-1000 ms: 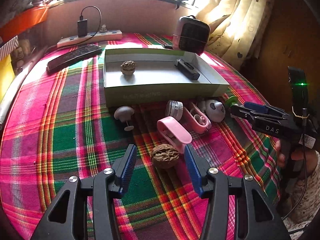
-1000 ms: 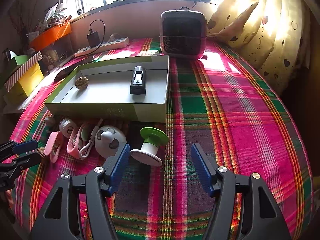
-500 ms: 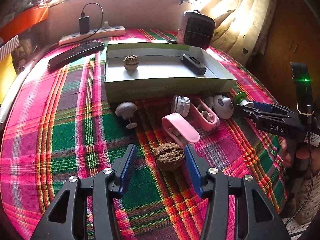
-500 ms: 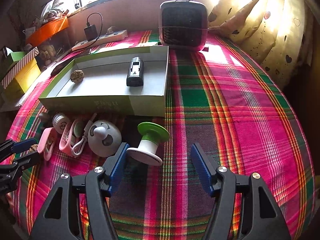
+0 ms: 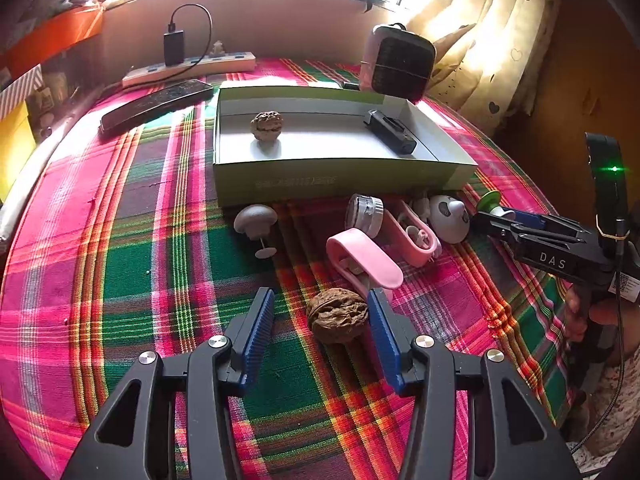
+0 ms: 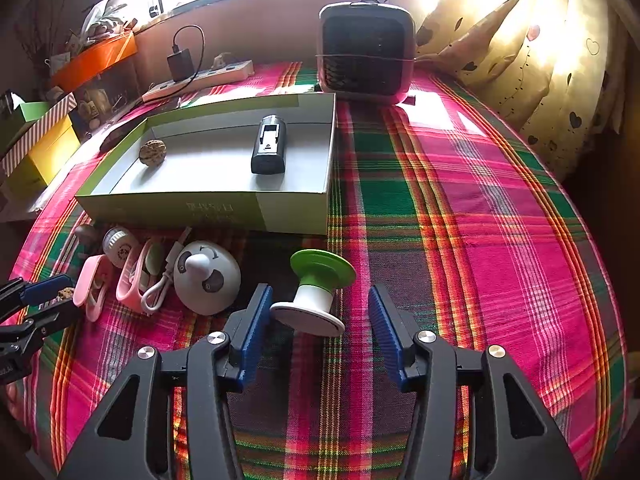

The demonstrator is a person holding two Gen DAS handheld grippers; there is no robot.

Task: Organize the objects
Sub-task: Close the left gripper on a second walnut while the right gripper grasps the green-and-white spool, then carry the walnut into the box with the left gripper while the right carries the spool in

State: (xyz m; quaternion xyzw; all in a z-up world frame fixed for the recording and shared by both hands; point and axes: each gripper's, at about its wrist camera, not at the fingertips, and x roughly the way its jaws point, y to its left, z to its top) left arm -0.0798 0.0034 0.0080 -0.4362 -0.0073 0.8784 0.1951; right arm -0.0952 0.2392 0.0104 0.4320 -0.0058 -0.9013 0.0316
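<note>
left gripper [image 5: 320, 316] released | wrinkled brown walnut [image 5: 337, 315] between fingers | right gripper [image 6: 320, 312] released

Our left gripper [image 5: 320, 320] and right gripper [image 6: 318, 320] have black frames, blue ribbed pads [image 5: 258, 326], and shiny silver screws. The right one says "DAS" in white and shows a green light.

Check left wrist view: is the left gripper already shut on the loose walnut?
No, the left gripper is open: the walnut lies on the cloth between its blue fingers, with a clear gap on the left side.
</note>
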